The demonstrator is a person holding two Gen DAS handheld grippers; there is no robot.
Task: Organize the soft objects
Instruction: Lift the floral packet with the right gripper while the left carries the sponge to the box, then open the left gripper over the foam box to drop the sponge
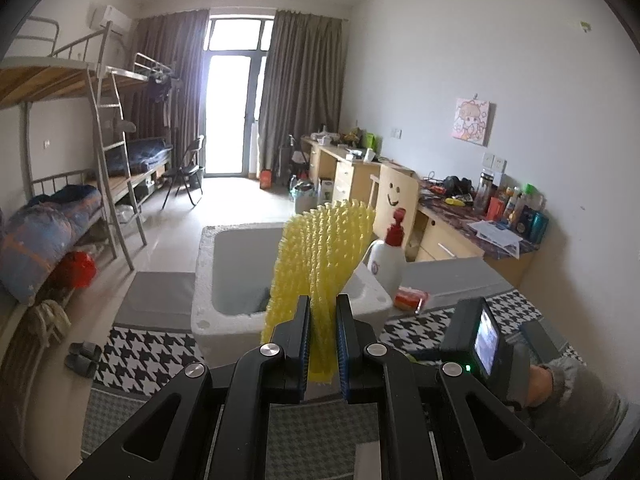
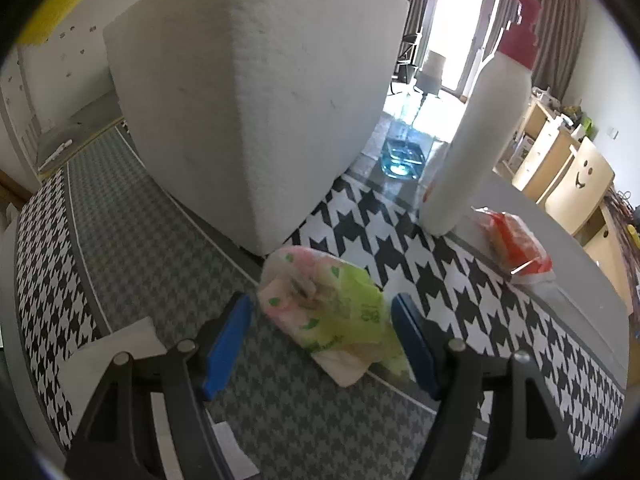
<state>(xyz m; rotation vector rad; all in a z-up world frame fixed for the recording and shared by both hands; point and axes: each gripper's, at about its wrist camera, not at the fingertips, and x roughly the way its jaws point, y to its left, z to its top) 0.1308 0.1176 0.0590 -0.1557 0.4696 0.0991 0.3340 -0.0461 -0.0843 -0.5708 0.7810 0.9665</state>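
Foam box behind tongs-held yellow net

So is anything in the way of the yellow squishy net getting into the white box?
Nothing visible. The left hand-held gripper holds the yellow foam net right before the open foam box; the bottle stands off right.

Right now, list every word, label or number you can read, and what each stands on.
None can be read.
Tissue pack between the open right tongs: green print, too blurred.
White pump bottle: round mark, too small.
Bottles on the desk: labels too small.
Screen on the right tongs: blurred.
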